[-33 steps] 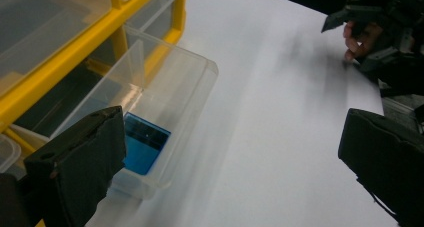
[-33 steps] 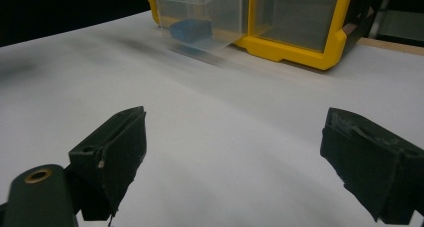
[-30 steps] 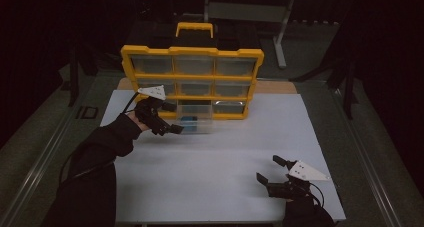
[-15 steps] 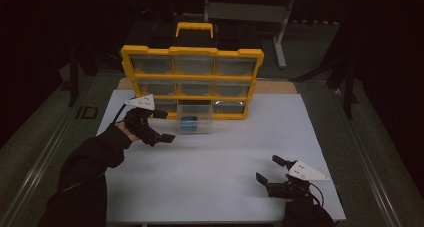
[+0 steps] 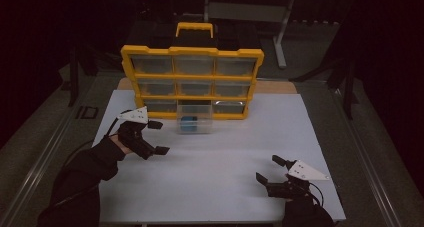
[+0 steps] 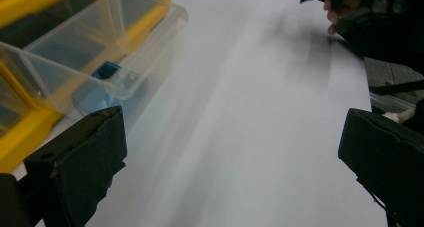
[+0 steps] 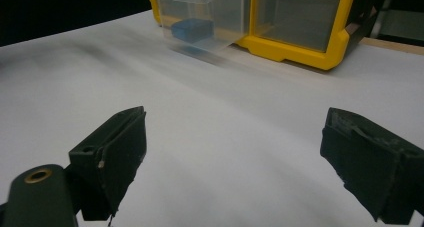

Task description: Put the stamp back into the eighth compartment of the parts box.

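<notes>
Drawer [image 5: 195, 120] with blue block [image 5: 188, 121] sits beside left tool [image 5: 157, 137].

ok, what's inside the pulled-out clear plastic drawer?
One small blue block lies on the floor of the pulled-out clear plastic drawer, toward its left side. The drawer's back end sits inside the yellow organizer cabinet, hidden by its frame.

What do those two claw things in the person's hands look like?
Each gripper has two chunky black jaws. The left gripper and the right gripper each carry a pale grey three-cornered plate on top. A dark cable trails from the left one. The person wears dark sleeves.
</notes>
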The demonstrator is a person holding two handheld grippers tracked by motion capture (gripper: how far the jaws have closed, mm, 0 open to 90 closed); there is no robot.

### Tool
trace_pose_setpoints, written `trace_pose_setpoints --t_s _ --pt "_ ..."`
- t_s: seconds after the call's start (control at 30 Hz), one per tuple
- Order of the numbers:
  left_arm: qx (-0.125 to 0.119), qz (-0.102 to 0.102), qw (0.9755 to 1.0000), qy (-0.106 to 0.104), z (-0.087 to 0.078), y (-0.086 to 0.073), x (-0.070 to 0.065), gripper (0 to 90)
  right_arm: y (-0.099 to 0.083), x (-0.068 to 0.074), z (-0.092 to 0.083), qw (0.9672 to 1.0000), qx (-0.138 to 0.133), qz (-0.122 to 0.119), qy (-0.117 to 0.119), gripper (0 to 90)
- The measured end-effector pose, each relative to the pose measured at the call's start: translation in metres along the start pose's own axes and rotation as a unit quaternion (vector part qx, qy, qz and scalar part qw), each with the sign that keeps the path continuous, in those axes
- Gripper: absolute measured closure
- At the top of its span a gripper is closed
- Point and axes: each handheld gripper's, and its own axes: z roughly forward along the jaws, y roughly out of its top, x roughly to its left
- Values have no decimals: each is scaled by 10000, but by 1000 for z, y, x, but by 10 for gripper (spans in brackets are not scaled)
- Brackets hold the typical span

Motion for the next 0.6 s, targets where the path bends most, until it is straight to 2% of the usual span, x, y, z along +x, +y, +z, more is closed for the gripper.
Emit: trace_pose_setpoints --t_s 0.23,0.43,0.6 --pt "-28 -28 9999 -110 2 -15 -7 0 0 0 0 10000 6 -14 9 113" --pt "-44 -69 9999 -107 3 -27 -11 0 0 0 0 10000 7 -16 10 112" --pt "-85 -89 9998 -163 5 -44 -15 0 0 0 1 10000 16 -16 9 112"
